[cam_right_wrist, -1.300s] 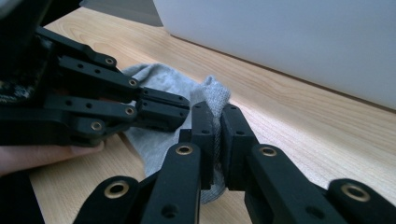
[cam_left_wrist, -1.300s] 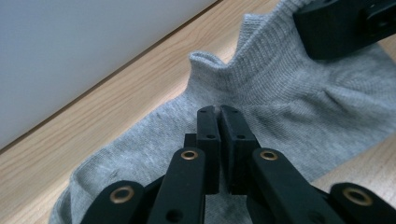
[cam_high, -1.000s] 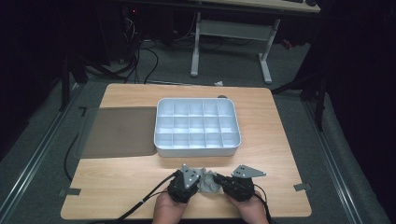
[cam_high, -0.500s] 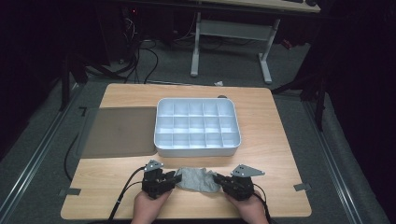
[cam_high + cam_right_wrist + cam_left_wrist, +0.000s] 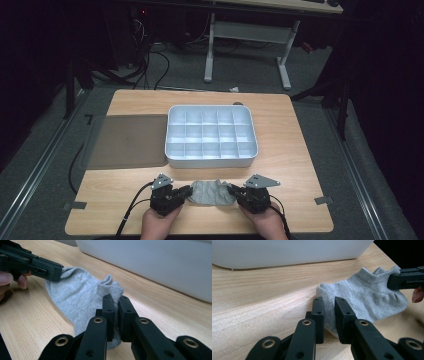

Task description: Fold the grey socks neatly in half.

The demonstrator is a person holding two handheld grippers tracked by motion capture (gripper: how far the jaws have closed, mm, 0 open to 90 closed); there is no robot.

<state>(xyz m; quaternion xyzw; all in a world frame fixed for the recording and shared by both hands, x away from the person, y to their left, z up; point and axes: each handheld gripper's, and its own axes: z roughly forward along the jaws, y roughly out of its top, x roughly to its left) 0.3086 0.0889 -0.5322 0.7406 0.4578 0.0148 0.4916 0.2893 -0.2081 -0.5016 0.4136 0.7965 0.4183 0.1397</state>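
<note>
A grey ankle sock (image 5: 212, 192) lies stretched flat near the table's front edge, between the two grippers. My left gripper (image 5: 187, 191) is at its left end. In the left gripper view the jaws (image 5: 328, 315) have just been closing, and a fold of the sock (image 5: 367, 295) fills the gap between them. My right gripper (image 5: 232, 190) is shut on the sock's other end; its pads pinch the fabric (image 5: 75, 297) tightly in the right gripper view (image 5: 116, 312). Each gripper view shows the other gripper (image 5: 407, 280) (image 5: 50, 270) on the far edge of the sock.
A white compartment tray (image 5: 210, 161) stands just beyond the sock, its wall close in both gripper views (image 5: 287, 252) (image 5: 150, 265). A dark mat (image 5: 127, 142) lies left of the tray. Bare wood (image 5: 295, 150) shows to the tray's right.
My left gripper moved left, away from the right one, and its jaws narrowed on the sock. The sock went from bunched to spread out between the two. The right gripper stayed put.
</note>
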